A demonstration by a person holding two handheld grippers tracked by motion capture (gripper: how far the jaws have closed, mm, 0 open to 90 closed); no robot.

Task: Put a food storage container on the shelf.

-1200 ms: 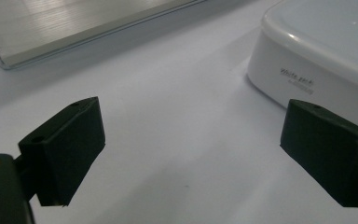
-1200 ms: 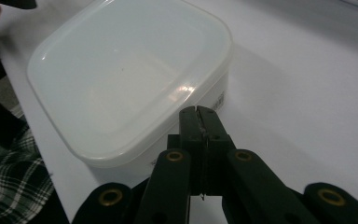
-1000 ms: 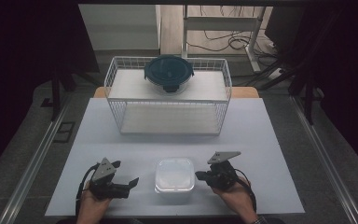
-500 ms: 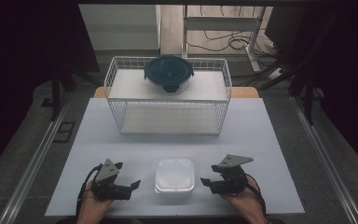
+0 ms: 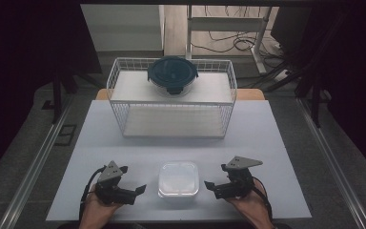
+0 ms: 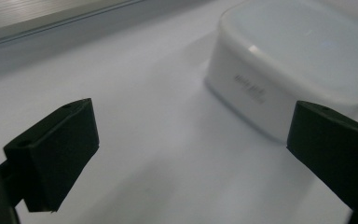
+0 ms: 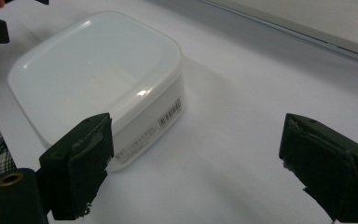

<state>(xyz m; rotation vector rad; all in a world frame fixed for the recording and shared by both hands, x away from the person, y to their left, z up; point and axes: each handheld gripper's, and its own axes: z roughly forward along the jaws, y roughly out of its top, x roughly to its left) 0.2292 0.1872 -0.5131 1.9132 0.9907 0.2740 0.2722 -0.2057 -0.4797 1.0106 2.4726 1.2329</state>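
A white square container with its lid on (image 5: 178, 179) sits near the table's front edge, between my two grippers. My left gripper (image 5: 140, 191) lies to its left, pointing at it, jaws open and empty. In the left gripper view the container (image 6: 289, 60) stands ahead and to the right of the open left gripper (image 6: 191, 149). My right gripper (image 5: 209, 186) lies just right of the container, a small gap away. Its jaws have just been opening and hold nothing. In the right gripper view the container (image 7: 98, 70) is beyond the left jaw of the right gripper (image 7: 196, 163).
A white wire basket (image 5: 119, 86) stands at the back of the white table (image 5: 267, 143). On its top rests a round glass bowl with a dark lid (image 5: 172, 75). Bare tabletop lies between the basket and the container. Dark floor and metal rails flank the table.
The right gripper has drawn back a little to the right, away from the container's side. The left gripper and the container have stayed put.
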